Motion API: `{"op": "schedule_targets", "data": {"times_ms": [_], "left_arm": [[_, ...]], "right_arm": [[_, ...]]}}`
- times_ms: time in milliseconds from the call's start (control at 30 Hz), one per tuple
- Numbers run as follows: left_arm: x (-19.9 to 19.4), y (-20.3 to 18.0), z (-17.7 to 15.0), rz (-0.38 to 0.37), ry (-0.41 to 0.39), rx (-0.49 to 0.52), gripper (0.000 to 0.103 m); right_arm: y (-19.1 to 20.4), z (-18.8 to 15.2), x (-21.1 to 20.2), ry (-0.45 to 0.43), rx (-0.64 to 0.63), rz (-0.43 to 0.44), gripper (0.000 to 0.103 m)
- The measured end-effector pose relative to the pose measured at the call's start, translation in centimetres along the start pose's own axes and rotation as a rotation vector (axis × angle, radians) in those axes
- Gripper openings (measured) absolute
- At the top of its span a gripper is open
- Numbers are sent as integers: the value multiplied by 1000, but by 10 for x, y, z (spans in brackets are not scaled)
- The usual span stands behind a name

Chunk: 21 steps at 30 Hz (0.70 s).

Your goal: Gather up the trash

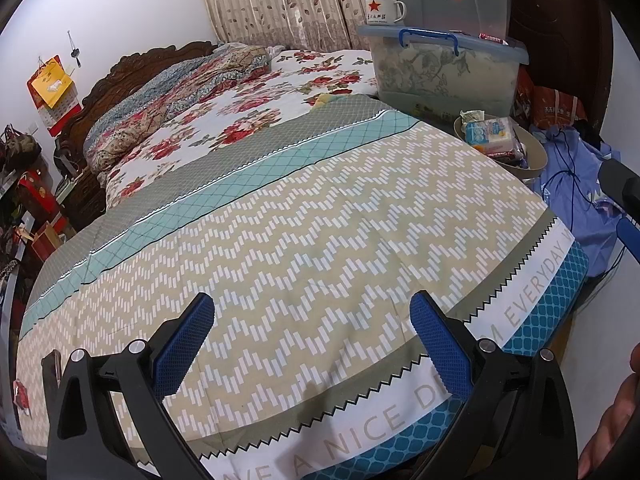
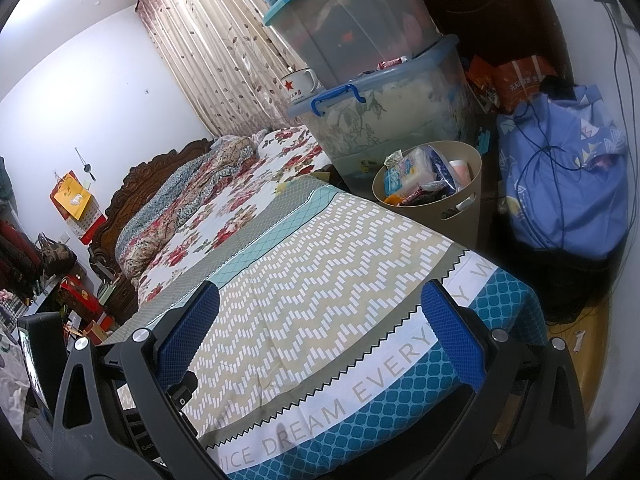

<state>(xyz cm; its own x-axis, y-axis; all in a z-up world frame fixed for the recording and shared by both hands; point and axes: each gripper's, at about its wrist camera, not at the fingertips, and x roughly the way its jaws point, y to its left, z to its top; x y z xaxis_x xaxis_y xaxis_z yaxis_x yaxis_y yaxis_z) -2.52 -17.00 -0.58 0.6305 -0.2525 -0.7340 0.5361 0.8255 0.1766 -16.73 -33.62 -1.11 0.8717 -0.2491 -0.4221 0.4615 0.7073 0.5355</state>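
The bedspread (image 1: 320, 220) border reads "A NICE DREAM EVERYDAY"; the mug (image 1: 382, 10) bears a red star.

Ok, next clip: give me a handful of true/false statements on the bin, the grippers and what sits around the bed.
1. The beige bin holds packets and wrappers. True.
2. The left gripper is clamped on a wrapper. False: its jaws stand apart over the bedspread with nothing between them.
3. A white mug with a red star stands on the lid of the lower storage box. True.
4. The right gripper is shut. False: it is open and empty.
5. The bin stands on top of the bed. False: it stands beside the bed, in front of the storage box.
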Motion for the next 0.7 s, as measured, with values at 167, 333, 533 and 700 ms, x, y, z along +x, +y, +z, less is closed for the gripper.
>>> {"op": "schedule_targets", "data": {"times_ms": [167, 333, 533, 700], "left_arm": [[0, 0, 0, 0, -1, 1, 94], [0, -1, 0, 1, 0, 1, 94], [0, 0, 0, 1, 0, 4, 94], [0, 0, 0, 2, -1, 2, 94]], "right_arm": [[0, 1, 1, 0, -1, 0, 100], [0, 0, 0, 1, -1, 0, 100], [0, 0, 0, 1, -1, 0, 100], [0, 1, 0, 0, -1, 0, 100]]}}
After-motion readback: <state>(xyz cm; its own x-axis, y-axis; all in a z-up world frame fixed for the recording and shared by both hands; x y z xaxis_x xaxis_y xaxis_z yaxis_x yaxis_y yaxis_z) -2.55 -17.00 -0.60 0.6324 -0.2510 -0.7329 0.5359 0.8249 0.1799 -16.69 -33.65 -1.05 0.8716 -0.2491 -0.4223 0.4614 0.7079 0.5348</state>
